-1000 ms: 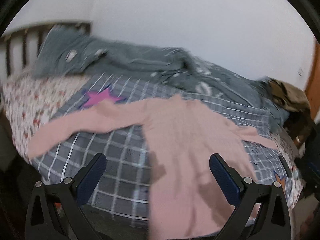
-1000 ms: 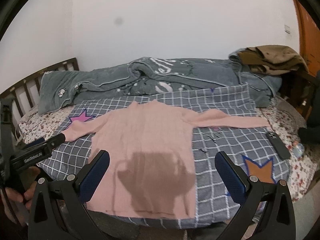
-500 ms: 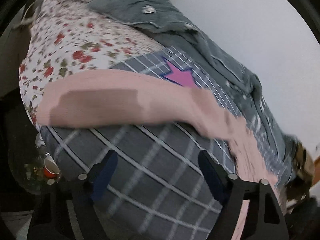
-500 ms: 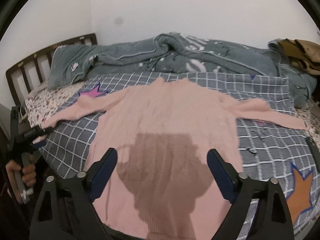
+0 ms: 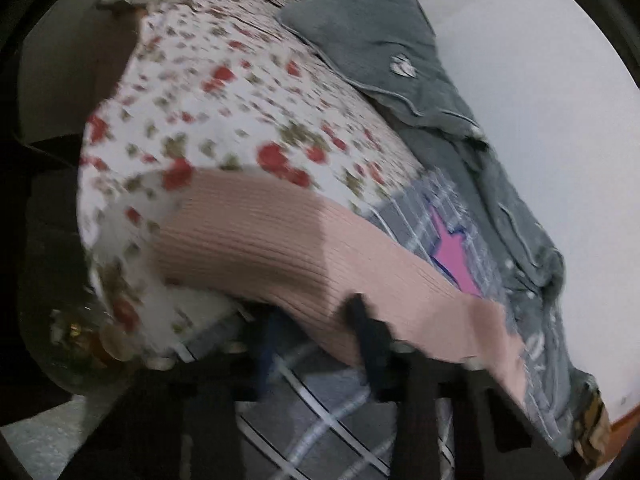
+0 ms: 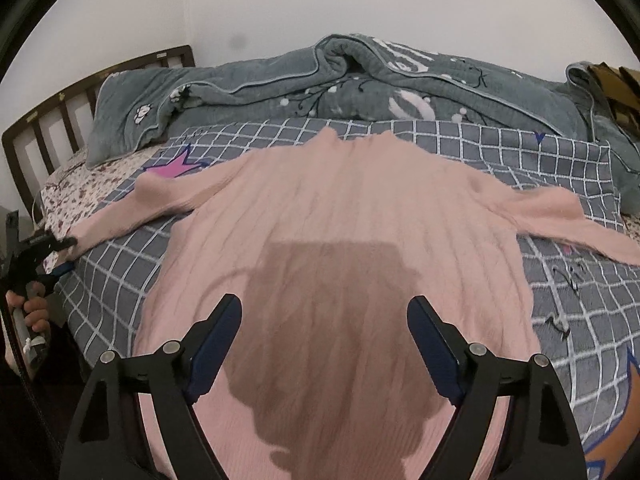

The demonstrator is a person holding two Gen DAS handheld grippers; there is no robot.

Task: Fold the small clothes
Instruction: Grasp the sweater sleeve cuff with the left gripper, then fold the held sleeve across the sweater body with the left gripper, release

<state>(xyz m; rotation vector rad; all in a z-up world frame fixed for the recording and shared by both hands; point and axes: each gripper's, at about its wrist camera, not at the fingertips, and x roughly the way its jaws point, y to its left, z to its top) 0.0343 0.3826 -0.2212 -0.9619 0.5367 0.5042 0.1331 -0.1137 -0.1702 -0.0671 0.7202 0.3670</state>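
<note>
Checked grey bedspread [image 6: 120,280], pink sweater [image 6: 340,220] flat, left claw [image 5: 316,320] closing on sleeve, right claw [image 6: 324,344] wide.

The bed [image 6: 60,184] wears a floral sheet [image 5: 224,92], and over that spreads a grey checked blanket [image 6: 560,292]. The pink sweater [image 6: 352,216] lies flat on that blanket; behind the sweater, a rumpled grey quilt [image 6: 360,76] runs along the wall.
</note>
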